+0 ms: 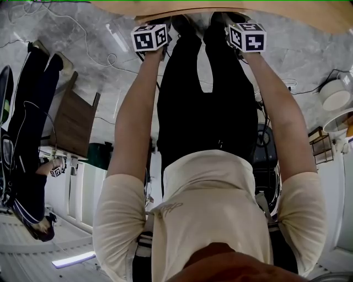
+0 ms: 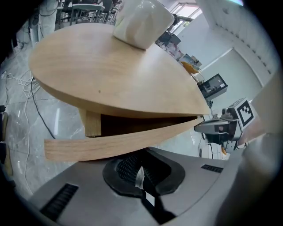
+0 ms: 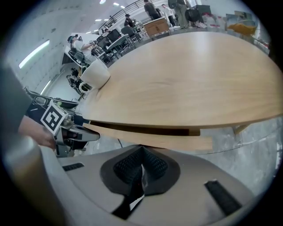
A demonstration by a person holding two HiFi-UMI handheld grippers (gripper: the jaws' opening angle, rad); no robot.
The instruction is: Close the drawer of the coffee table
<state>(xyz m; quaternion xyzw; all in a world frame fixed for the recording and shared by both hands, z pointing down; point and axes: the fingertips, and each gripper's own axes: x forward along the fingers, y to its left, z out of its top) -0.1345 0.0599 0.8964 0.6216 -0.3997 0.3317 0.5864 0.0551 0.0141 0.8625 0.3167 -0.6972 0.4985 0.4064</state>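
Left tool [image 2: 140, 176] sees drawer [image 2: 119, 141] ajar; head view doesn't.

I see a cream short-sleeved shirt [image 1: 209, 204] and black trousers [image 1: 204, 99]. My left gripper [image 2: 140, 176] and right gripper [image 3: 141, 174] are grey, with black ribbed pads [image 2: 126, 167] and black-and-white marker cubes [image 1: 150, 37].

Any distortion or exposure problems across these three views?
Head view: heavy fisheye; the person's torso fills the frame, the light wooden oval coffee table is a sliver at the top. Left gripper view: dark vignette, windows blown out upper right, wooden drawer front sharp. Right gripper view: same vignette, table sharp.
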